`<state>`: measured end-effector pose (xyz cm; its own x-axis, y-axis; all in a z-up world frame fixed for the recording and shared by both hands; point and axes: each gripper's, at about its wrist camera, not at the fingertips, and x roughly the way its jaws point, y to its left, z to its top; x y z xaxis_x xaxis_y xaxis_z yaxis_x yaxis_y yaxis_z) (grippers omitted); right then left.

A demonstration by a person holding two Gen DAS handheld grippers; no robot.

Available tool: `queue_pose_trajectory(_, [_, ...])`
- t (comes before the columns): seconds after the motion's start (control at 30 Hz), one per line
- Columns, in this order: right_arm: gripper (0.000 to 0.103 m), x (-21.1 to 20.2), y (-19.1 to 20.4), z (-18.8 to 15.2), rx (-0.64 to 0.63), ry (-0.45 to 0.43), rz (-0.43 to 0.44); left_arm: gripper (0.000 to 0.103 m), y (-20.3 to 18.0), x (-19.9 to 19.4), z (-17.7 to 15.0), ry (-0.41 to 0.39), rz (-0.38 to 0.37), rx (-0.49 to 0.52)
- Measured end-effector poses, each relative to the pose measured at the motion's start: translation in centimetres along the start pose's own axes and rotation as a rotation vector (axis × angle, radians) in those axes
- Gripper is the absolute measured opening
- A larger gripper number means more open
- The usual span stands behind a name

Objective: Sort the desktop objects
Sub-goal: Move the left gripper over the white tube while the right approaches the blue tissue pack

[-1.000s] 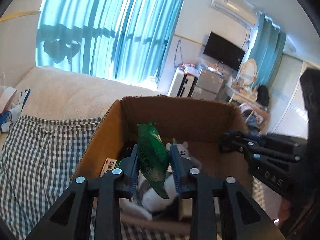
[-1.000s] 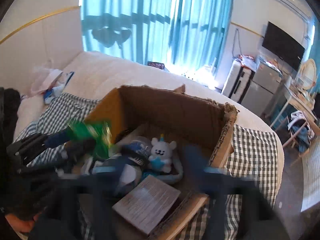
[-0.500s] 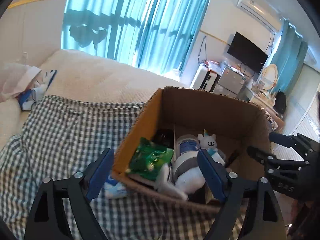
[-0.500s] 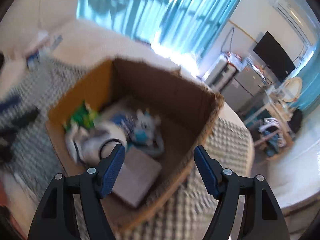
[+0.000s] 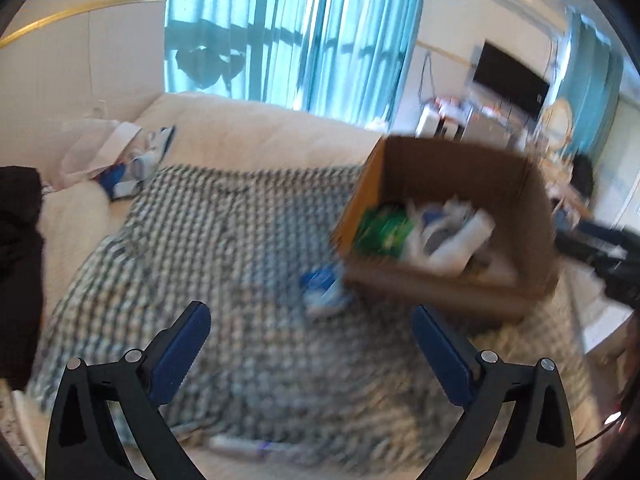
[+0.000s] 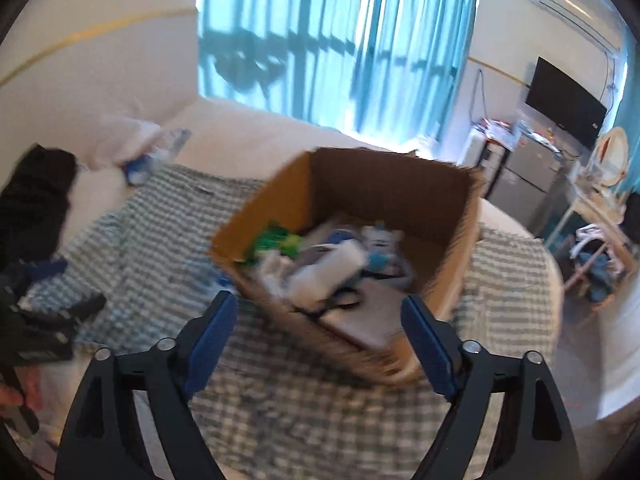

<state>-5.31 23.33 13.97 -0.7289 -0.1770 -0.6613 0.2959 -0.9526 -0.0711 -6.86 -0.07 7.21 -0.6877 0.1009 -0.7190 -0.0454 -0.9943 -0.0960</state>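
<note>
A brown cardboard box [image 5: 432,288] stands on a blue-and-white checked cloth [image 5: 224,264]; it also shows in the right wrist view [image 6: 456,264]. Inside lie a green packet [image 5: 382,230], a white bottle [image 6: 332,268], a small white plush toy [image 6: 378,246] and a grey flat box [image 6: 372,316]. A blue-and-white packet [image 5: 324,290] lies on the cloth beside the box's left corner. My left gripper [image 5: 310,354] is open and empty, back from the box. My right gripper [image 6: 318,334] is open and empty at the box's near edge.
The cloth covers a cream bed [image 5: 248,128]. White and blue clothes [image 5: 116,156] lie at the bed's far left, a black garment [image 5: 18,256] at the left edge. Blue curtains [image 6: 340,40], a television [image 6: 566,102] and cluttered furniture [image 6: 592,232] stand behind and right.
My left gripper let go of the green packet into the box, opened wide and pulled back to the left. My right gripper drew back from above the box to its near edge.
</note>
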Motion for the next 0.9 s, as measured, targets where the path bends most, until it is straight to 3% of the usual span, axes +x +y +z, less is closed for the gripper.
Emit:
queue_pose_trajectory(0.1, [0.087, 1.2, 1.9, -2.8, 0.062, -0.034, 0.099, 0.103, 2.1, 0.7, -3.7, 0.047, 0.048, 0.039])
queue_pose_trajectory(0.2, [0.087, 3.4, 4.7, -6.2, 0.115, -0.054, 0.176, 0.103, 3.8, 2.1, -7.7, 0.084, 0.105, 0.016])
queue_pose_trajectory(0.27, [0.087, 4.9, 6.3, -8.4, 0.118, -0.077, 0.182, 0.103, 4.7, 2.8, -10.1, 0.083, 0.144, -0.040])
queue_pose_trajectory(0.37, [0.087, 7.3, 8.6, -10.8, 0.043, -0.026, 0.156, 0.103, 5.0, 4.3, -13.4, 0.090, 0.116, -0.123])
queue_pose_trajectory(0.57, [0.088, 9.9, 9.3, -11.1, -0.003, -0.001, 0.171, 0.103, 4.3, 9.1, -17.1, 0.237, 0.068, -0.198])
queue_pose_trajectory(0.7, [0.088, 11.3, 9.1, -10.7, 0.031, 0.012, 0.193, 0.103, 3.3, 10.8, -17.4, 0.252, 0.142, -0.138])
queue_pose_trajectory(0.8, [0.088, 11.7, 9.2, -10.7, 0.025, 0.010, 0.180, 0.103, 2.5, 11.7, -17.2, 0.235, 0.097, -0.135])
queue_pose_trajectory(0.9, [0.088, 11.6, 8.7, -10.6, 0.012, -0.003, 0.145, 0.091, 0.2, 12.3, -17.1, 0.257, -0.077, -0.088])
